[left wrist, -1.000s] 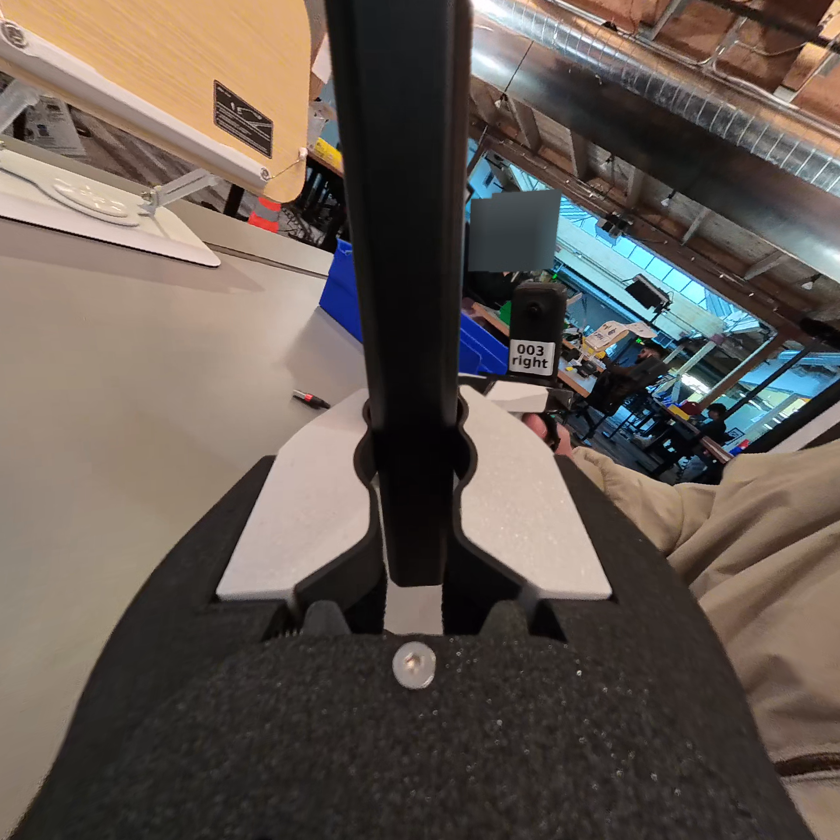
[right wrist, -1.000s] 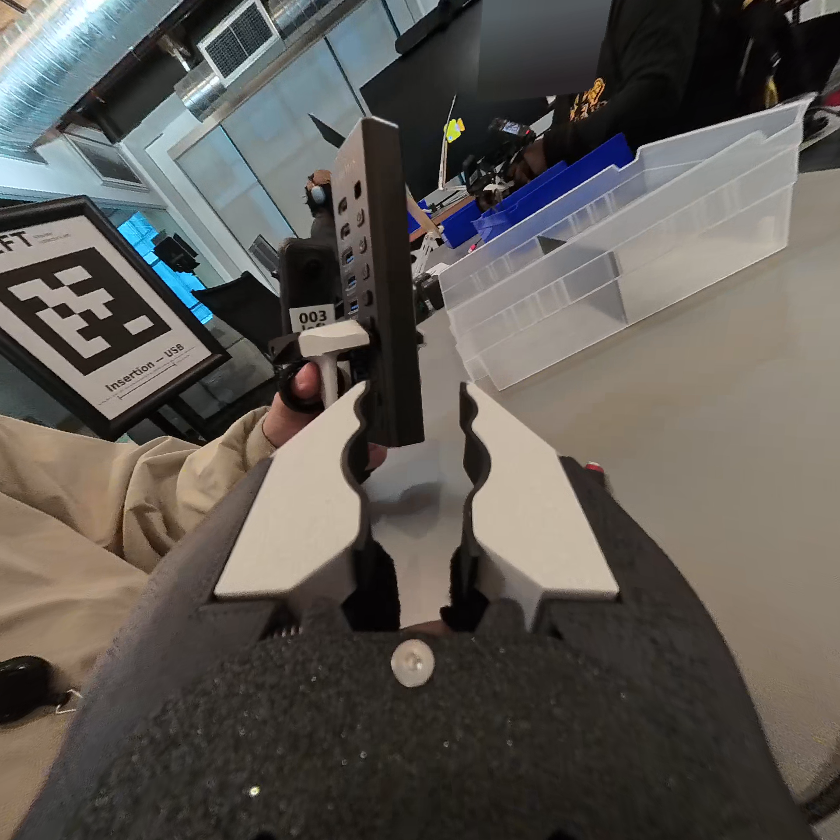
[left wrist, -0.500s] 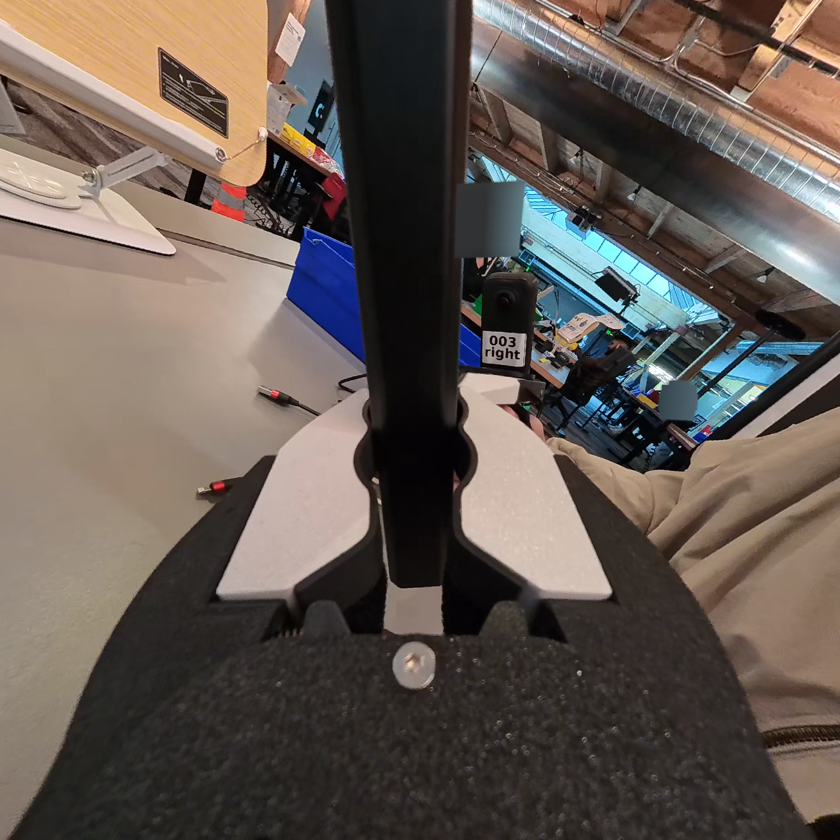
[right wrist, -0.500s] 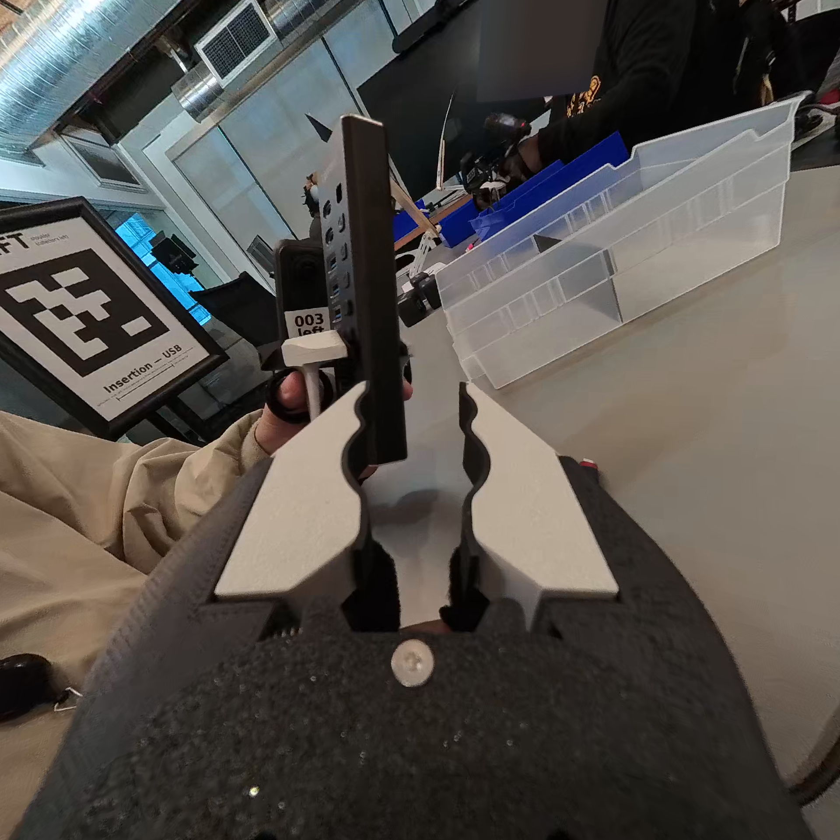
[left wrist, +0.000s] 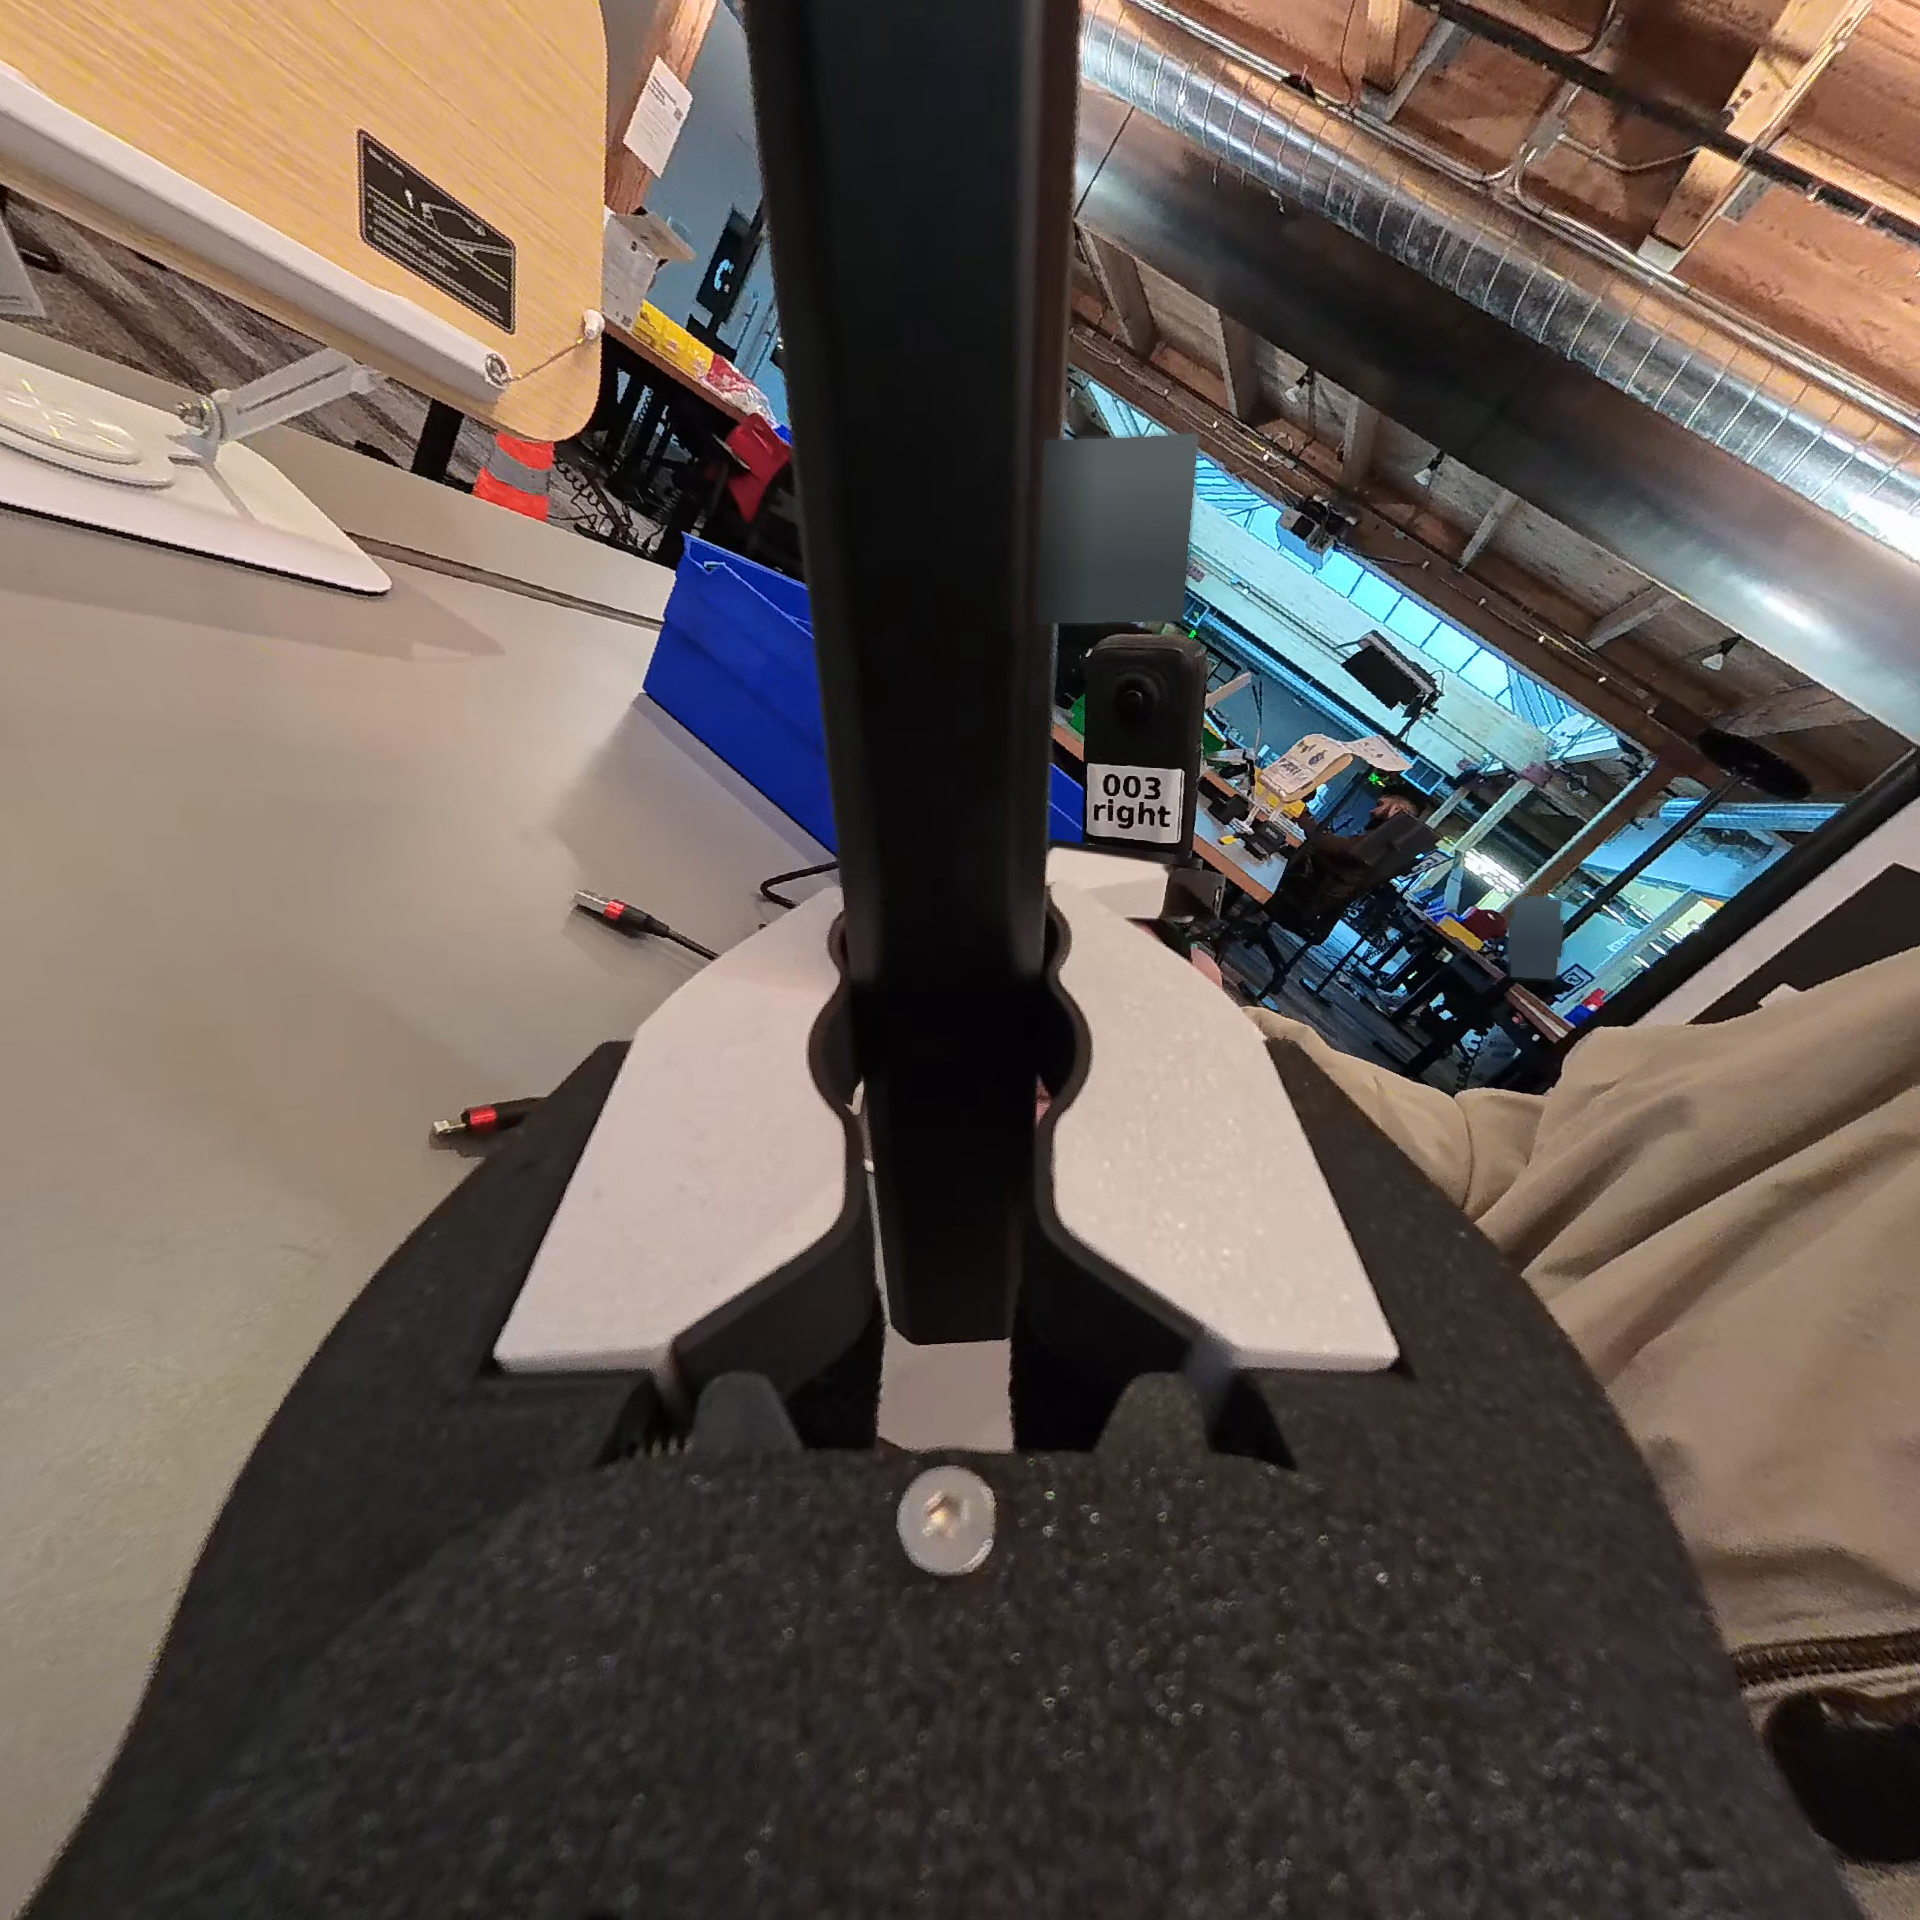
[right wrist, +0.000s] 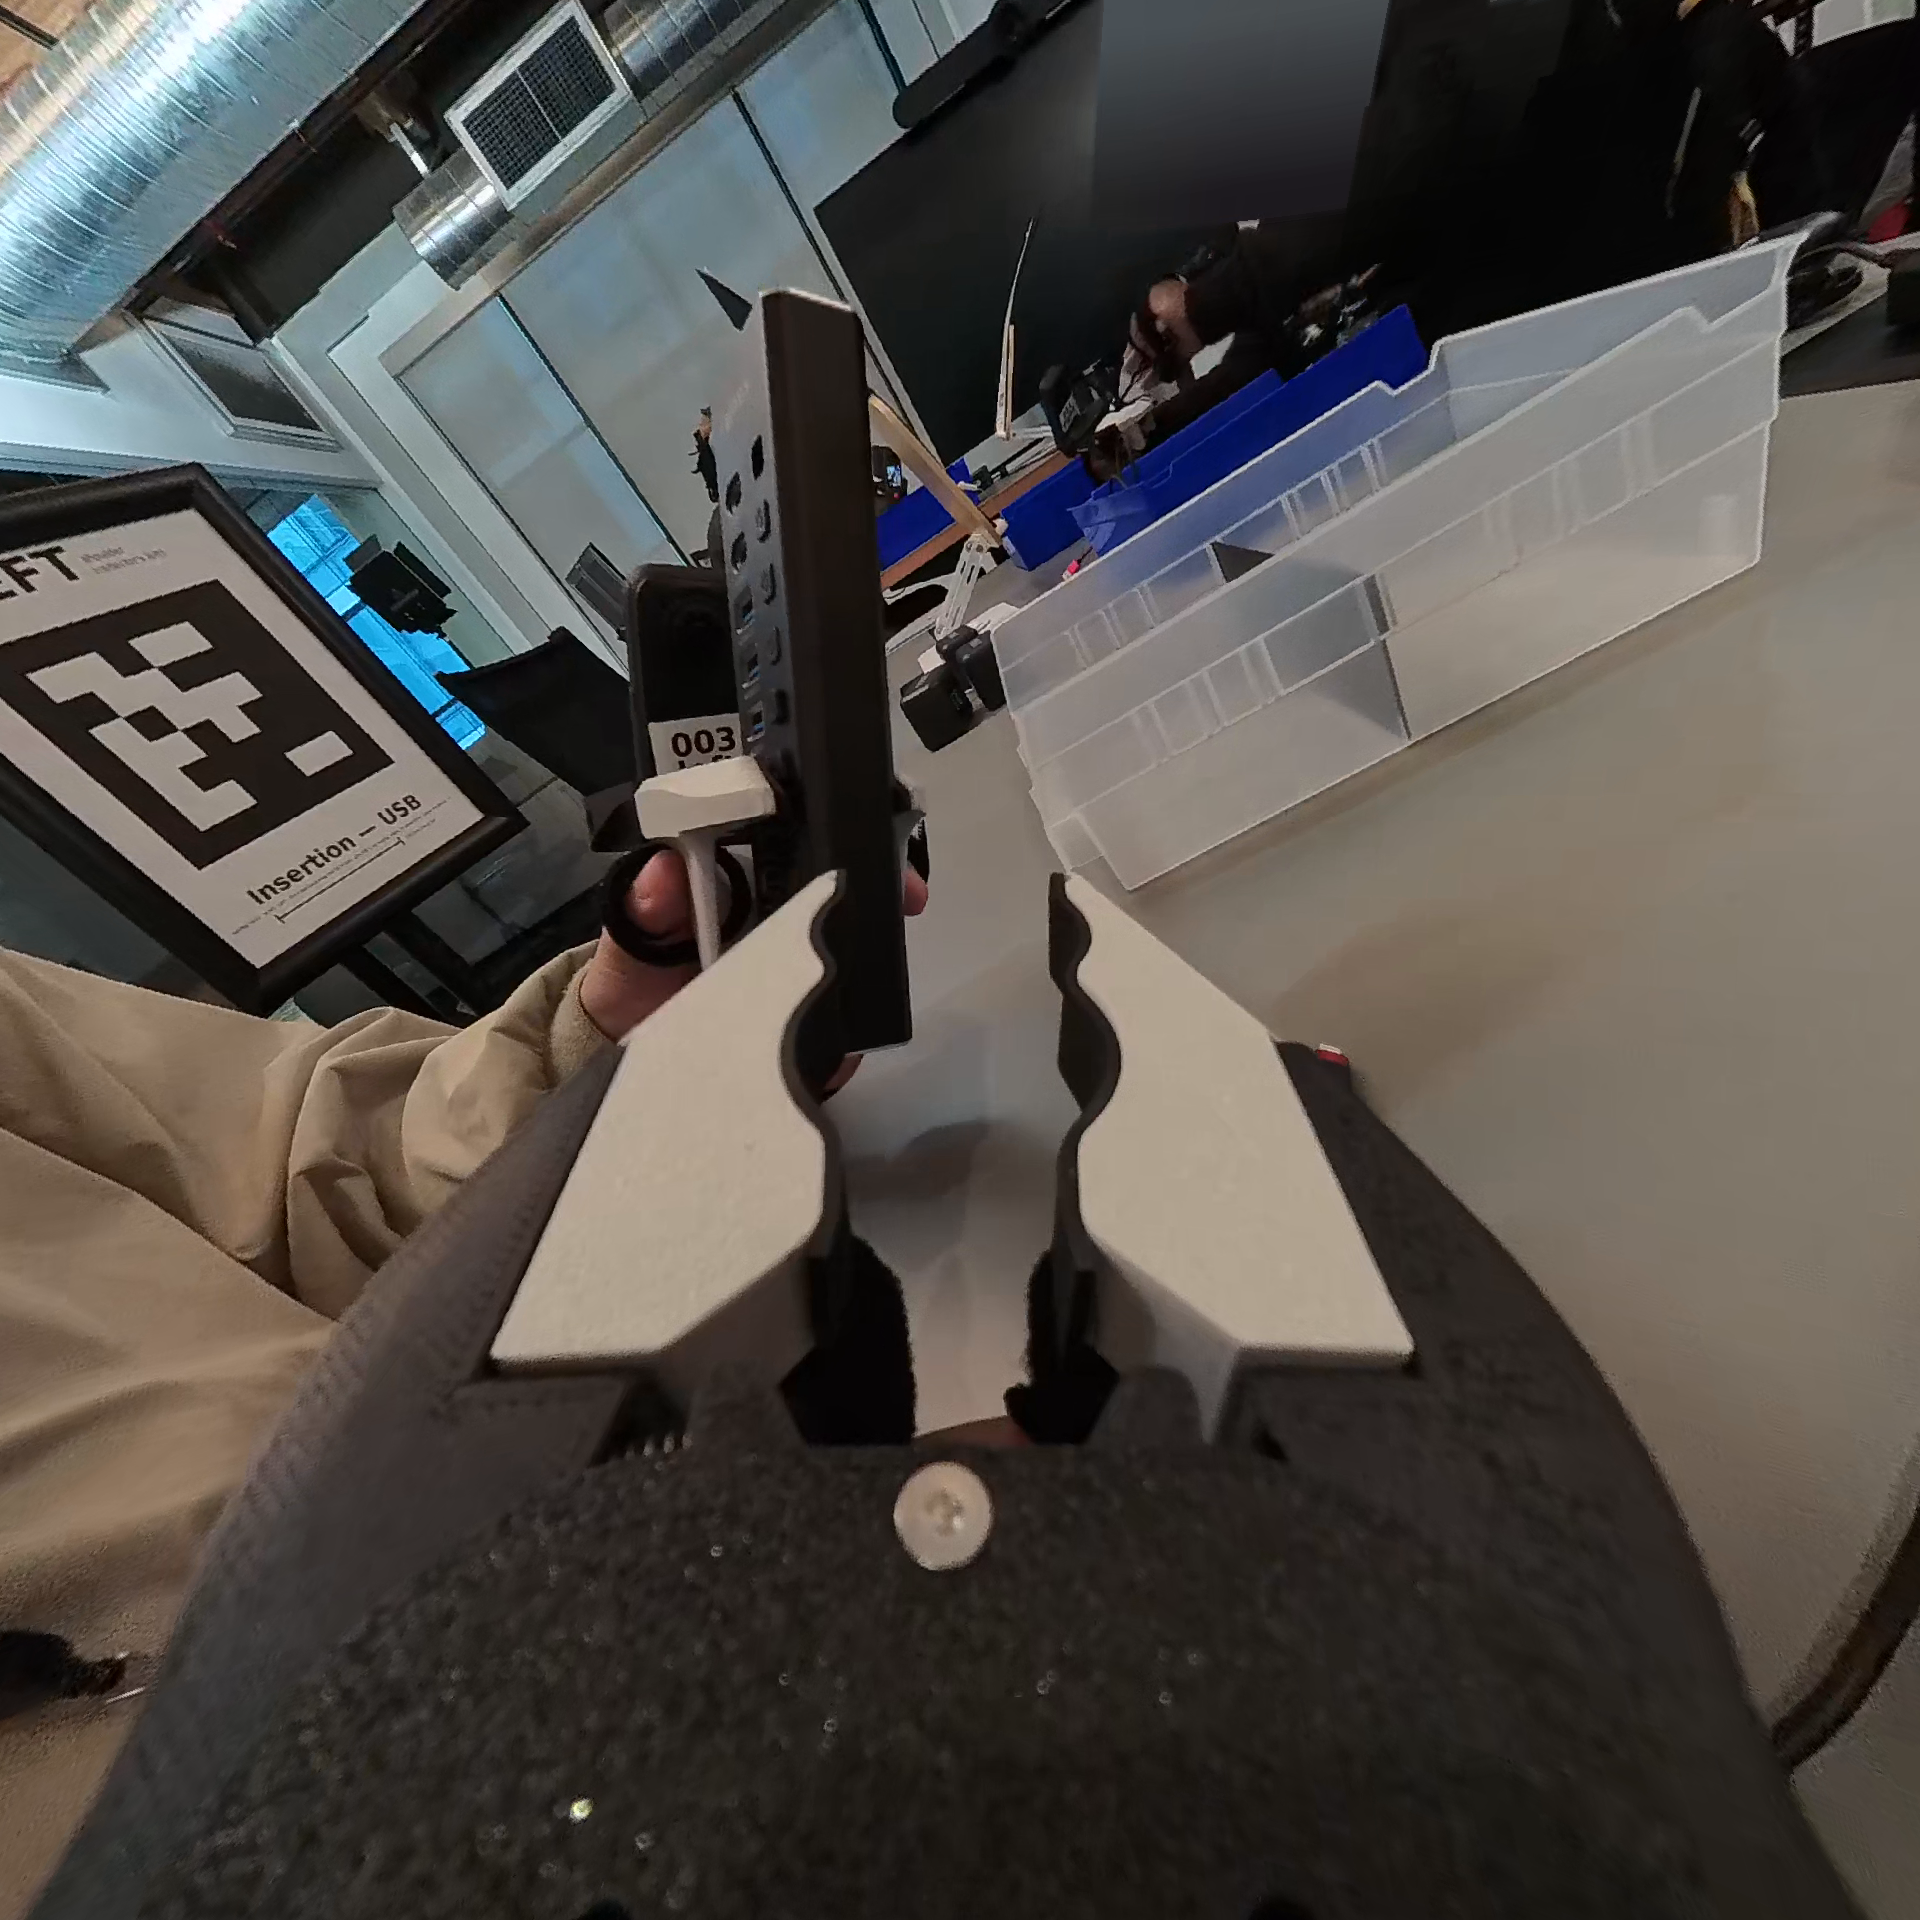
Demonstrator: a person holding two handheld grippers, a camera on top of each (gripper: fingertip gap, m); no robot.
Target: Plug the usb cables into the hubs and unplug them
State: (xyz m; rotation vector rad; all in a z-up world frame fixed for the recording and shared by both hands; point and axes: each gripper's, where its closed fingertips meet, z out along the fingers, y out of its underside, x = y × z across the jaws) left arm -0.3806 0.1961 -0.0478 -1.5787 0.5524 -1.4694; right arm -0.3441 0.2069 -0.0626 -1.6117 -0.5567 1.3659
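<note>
Left tongs (left wrist: 948, 997) gripping the black USB hub (left wrist: 925, 623) upright above the bench (left wrist: 260, 831).
Right tongs (right wrist: 945, 977) hanging parted, empty – two red-collared cable plugs (left wrist: 613, 914) lying nearby, perhaps more hidden.

Hub (left wrist: 925, 623) top cut off by frame; cable (left wrist: 665, 930) run hidden.

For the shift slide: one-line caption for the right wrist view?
Right gripper open and empty, facing the black USB hub held upright by the left gripper, beside clear bins.
</note>
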